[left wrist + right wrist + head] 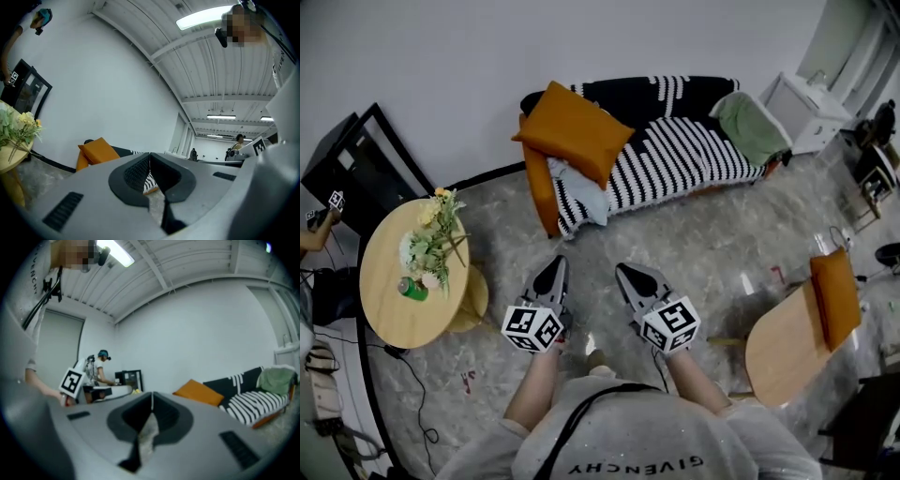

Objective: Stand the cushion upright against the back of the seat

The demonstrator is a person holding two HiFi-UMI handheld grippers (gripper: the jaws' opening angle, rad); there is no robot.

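Cushion (574, 131) at 12 o'clock, slumped on sofa (694, 155), left end. Likely soft, light, floppy; pinch opposite edges. Left gripper (554, 267), right gripper (624, 273): jaws pressed together, empty.

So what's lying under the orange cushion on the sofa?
The orange cushion lies tilted over one end of the sofa. A pale blue cloth or pillow sticks out beneath it, on the black-and-white striped cover. How far either runs under the cushion is hidden.
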